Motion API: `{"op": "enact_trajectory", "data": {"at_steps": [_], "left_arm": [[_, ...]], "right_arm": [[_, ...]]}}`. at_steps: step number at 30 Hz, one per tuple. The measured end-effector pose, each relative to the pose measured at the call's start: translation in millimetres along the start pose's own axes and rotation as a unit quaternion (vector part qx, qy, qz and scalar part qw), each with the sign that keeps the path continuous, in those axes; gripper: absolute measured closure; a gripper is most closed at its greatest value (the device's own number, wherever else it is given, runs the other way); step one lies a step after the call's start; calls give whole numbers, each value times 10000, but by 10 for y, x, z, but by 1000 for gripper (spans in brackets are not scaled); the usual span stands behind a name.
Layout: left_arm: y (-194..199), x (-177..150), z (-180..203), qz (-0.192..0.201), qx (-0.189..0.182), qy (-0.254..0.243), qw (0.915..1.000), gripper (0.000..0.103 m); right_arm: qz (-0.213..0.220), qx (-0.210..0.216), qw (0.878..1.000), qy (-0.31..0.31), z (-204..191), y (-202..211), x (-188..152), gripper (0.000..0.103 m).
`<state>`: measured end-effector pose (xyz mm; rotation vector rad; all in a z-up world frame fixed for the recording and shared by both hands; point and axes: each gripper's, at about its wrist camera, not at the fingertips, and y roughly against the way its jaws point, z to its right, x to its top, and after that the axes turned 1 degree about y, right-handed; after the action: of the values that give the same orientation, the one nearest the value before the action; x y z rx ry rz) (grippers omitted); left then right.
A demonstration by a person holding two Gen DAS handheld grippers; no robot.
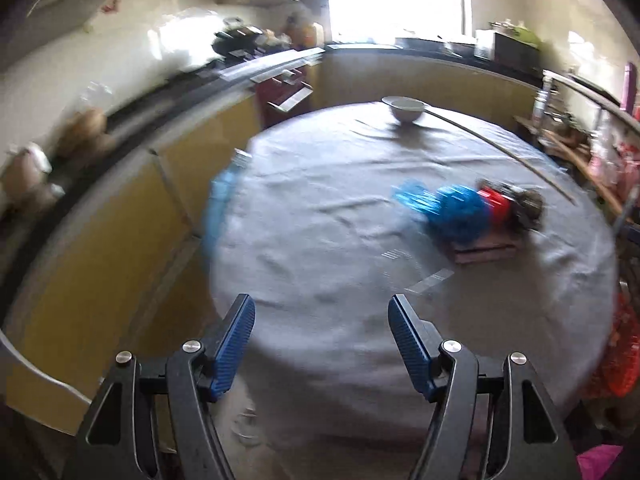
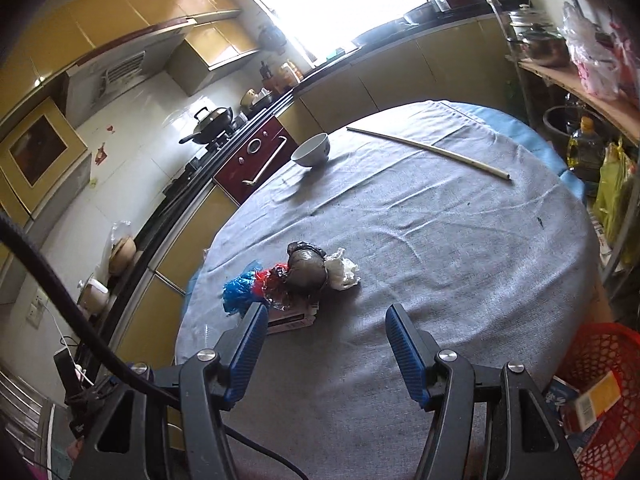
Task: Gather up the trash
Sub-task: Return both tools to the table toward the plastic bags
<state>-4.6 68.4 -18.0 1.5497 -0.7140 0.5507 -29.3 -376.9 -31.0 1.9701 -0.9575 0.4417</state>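
Observation:
A pile of trash lies on the round grey-clothed table [image 2: 460, 240]: a blue plastic bag [image 2: 240, 290], a red wrapper [image 2: 269, 278], a dark bag [image 2: 306, 268], crumpled white paper [image 2: 341, 270] and a flat carton [image 2: 290, 320] under them. In the blurred left wrist view the blue bag [image 1: 456, 210], red wrapper [image 1: 496, 204], dark bag [image 1: 528, 204] and carton [image 1: 484, 250] lie ahead and to the right. My left gripper [image 1: 322, 308] is open and empty over the table's near edge. My right gripper [image 2: 326, 316] is open and empty, just short of the pile.
A white bowl [image 2: 312, 150] and a long stick [image 2: 432, 148] lie at the far side of the table. A red basket [image 2: 596, 392] holding boxes stands at the lower right. Yellow cabinets, an oven [image 2: 256, 160] and a shelf rack [image 2: 568, 60] surround the table.

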Motion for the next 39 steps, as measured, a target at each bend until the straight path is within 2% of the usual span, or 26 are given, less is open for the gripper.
{"op": "enact_trajectory", "data": {"at_steps": [5,10,13,17,22,30,36,39], "left_arm": [[321,73,-551,542,870,398,9939,33],[553,14,-1050,817,1223,1122,9827,32],[599,28,-1121,884,1348,1121,9805,32],[638,58,-1012,1017,1409,761,9818,32],[602,81,-897,977,1231,529,9862,32],[401,17,-937,606,794,837,9915,32],[133,-12,-773,206,78,973,9950,32],[8,-19,-606,16,-170,889,9959,32]], "right_arm": [[-67,-5,10000,-64,149,95,-72,38],[-68,-59,9999,-45,156,221,-41,38],[84,-42,9999,72,63,301,15,38],[137,46,9998,124,-26,313,19,38],[-27,90,9999,143,-85,181,-35,38],[-74,75,9999,107,-92,129,-58,38],[-135,48,9999,61,-82,65,-79,38],[-197,107,9997,94,-117,-20,-53,38]]}}
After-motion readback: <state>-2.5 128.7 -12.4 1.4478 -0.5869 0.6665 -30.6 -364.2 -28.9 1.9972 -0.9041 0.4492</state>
